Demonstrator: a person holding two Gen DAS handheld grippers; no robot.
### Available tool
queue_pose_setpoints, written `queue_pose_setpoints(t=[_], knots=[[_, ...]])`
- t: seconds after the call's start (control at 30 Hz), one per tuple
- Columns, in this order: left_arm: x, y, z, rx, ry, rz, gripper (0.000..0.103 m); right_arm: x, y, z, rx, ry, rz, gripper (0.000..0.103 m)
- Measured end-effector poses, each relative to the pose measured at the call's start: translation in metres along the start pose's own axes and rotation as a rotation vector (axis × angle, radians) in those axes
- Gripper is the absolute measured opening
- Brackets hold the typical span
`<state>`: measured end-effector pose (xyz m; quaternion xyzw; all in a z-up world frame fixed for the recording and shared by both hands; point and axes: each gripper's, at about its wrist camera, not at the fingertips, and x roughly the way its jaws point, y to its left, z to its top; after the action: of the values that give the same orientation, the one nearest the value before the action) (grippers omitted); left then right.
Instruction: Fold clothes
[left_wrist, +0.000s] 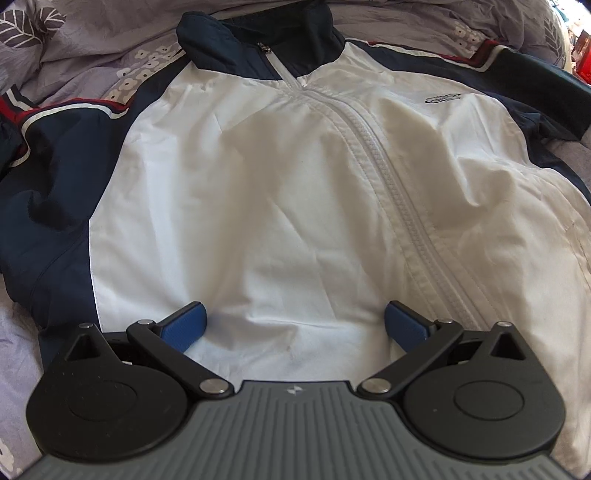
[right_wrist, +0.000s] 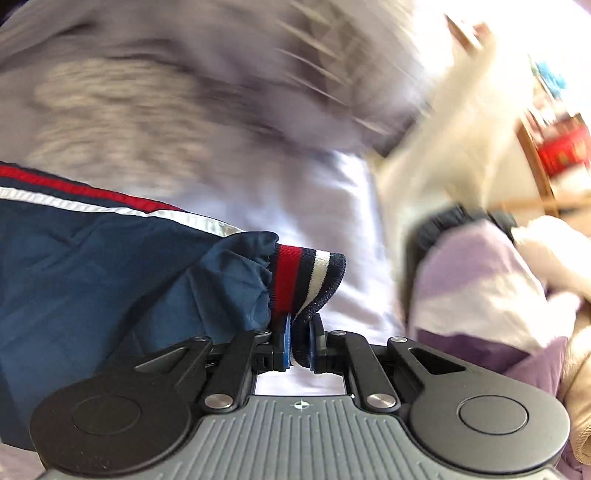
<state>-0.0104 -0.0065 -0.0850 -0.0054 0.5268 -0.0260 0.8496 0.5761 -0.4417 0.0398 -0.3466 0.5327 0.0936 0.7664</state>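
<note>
The jacket (left_wrist: 280, 192) lay face up on the bedspread (left_wrist: 85, 48), zip (left_wrist: 384, 177) closed, collar at the far end, both sleeves out to the sides, so the white front was flat and ready for a sleeve to come across it. The left gripper (left_wrist: 293, 326) hovered low over the hem, jaws spread wide with nothing between them; I'd guess it was there to pin the bottom edge while the other side worked.

Over on the right, the right gripper (right_wrist: 300, 345) was clamped tight on the striped cuff (right_wrist: 308, 277), pads nearly meeting with only the ribbed band pinched between. The blue sleeve (right_wrist: 122, 266) trailed off to the left from it, lifted clear of the bedspread. The background was smeared, so it looked to be on the move.

Room looked good across the white front: nothing lay on it. The right-hand side was tighter, with a purple bundle (right_wrist: 476, 273) and clutter just beside the cuff. The hem sat close to the near edge.
</note>
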Motion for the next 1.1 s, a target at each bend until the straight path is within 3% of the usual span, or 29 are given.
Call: queue_pose_setpoints(t=[0.1, 0.3, 0.47, 0.6, 0.67, 0.73, 0.77, 0.93, 1.1], knots=[[0.001, -0.003, 0.005, -0.023, 0.041, 0.029, 0.103, 0.037, -0.033, -0.003, 0.068, 0.034, 0.046, 0.011], [0.002, -0.009, 0.014, -0.034, 0.109, 0.088, 0.103, 0.084, -0.057, -0.005, 0.104, 0.055, 0.082, 0.013], [0.003, -0.013, 0.016, -0.019, 0.121, 0.114, 0.103, 0.100, -0.050, -0.015, 0.041, 0.048, 0.021, 0.014], [0.000, -0.008, 0.013, 0.004, 0.102, 0.109, 0.103, 0.080, -0.029, -0.017, -0.085, 0.020, -0.066, 0.019], [-0.001, -0.004, 0.010, -0.012, 0.090, 0.098, 0.103, 0.062, -0.027, -0.018, -0.120, 0.013, -0.083, 0.046], [0.000, -0.004, 0.010, -0.027, 0.080, 0.087, 0.103, 0.037, -0.032, -0.019, -0.108, -0.012, -0.079, 0.057], [0.000, -0.003, 0.009, -0.030, 0.073, 0.082, 0.103, 0.023, -0.033, -0.019, -0.096, -0.030, -0.072, 0.057], [-0.004, -0.005, 0.003, -0.010, 0.023, 0.076, 0.103, -0.052, -0.008, -0.022, -0.098, -0.146, 0.040, 0.058], [-0.008, -0.002, 0.001, -0.009, 0.008, 0.063, 0.103, -0.103, 0.100, -0.033, -0.299, -0.265, 0.292, 0.058]])
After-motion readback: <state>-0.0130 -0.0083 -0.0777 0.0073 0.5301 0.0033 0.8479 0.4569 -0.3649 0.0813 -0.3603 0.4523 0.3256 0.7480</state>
